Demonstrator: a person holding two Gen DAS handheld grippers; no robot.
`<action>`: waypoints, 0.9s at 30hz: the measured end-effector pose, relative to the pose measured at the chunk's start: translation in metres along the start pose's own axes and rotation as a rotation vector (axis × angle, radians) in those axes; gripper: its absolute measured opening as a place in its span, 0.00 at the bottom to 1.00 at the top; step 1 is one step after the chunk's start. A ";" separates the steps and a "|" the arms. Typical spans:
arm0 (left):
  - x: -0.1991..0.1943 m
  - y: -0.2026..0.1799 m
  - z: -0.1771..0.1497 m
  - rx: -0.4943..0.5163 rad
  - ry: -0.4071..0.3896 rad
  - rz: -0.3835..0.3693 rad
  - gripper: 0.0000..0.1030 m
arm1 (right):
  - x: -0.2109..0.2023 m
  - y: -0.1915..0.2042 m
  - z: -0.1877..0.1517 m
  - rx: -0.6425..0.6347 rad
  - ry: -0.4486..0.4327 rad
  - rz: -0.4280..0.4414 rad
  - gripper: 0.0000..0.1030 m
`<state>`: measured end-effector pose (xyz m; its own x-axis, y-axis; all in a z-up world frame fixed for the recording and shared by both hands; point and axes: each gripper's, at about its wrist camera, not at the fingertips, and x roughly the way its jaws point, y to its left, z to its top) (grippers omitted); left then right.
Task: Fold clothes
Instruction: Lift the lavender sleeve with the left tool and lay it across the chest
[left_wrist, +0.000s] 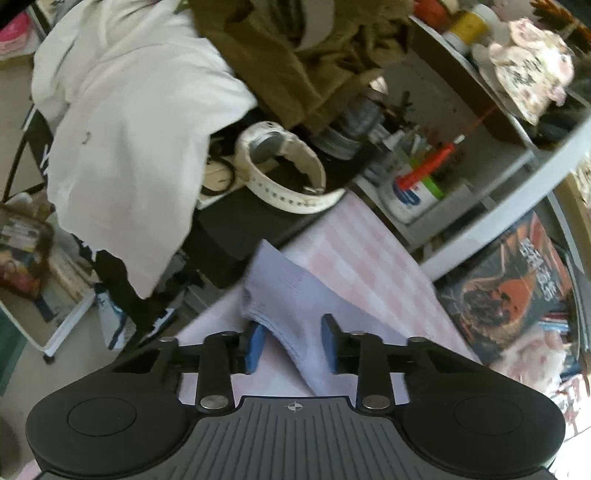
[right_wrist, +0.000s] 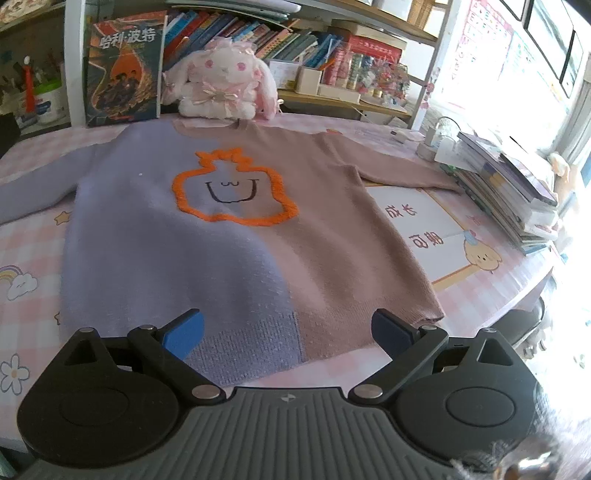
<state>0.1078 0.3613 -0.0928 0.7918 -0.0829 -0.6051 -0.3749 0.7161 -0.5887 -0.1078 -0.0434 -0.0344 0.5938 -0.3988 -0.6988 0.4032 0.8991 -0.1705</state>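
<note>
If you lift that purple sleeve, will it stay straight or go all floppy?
Probably floppy: the purple sleeve is soft knit that already bends and creases between the left gripper fingers. It likely won't slip much, since knit looks fuzzy. The rest of the sweater would probably drag along.

A knitted sweater (right_wrist: 229, 236) is spread flat, front side up, on a pink checked tablecloth (right_wrist: 29, 254). It is split down the middle into a lavender half and a dusty pink half, and an orange outline (right_wrist: 236, 192) with a small drawn face is seen on the chest. Both sleeves are stretched out to the sides, and the ribbed hem lies nearest the camera. In the left wrist view, the lavender sleeve cuff (left_wrist: 284, 295) is seen lifted off the cloth.
</note>
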 end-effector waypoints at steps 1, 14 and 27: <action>0.001 -0.001 0.000 0.012 0.001 0.011 0.17 | 0.000 -0.001 0.000 0.004 0.001 -0.001 0.95; -0.021 -0.027 -0.004 0.174 -0.050 -0.006 0.03 | 0.006 -0.002 0.008 -0.029 -0.012 0.034 0.95; -0.065 -0.124 -0.041 0.338 -0.187 -0.080 0.03 | 0.057 -0.044 0.045 -0.058 -0.029 0.203 0.95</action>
<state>0.0835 0.2498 -0.0027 0.8980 -0.0420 -0.4380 -0.1535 0.9030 -0.4013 -0.0602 -0.1139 -0.0353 0.6789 -0.2130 -0.7026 0.2335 0.9699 -0.0684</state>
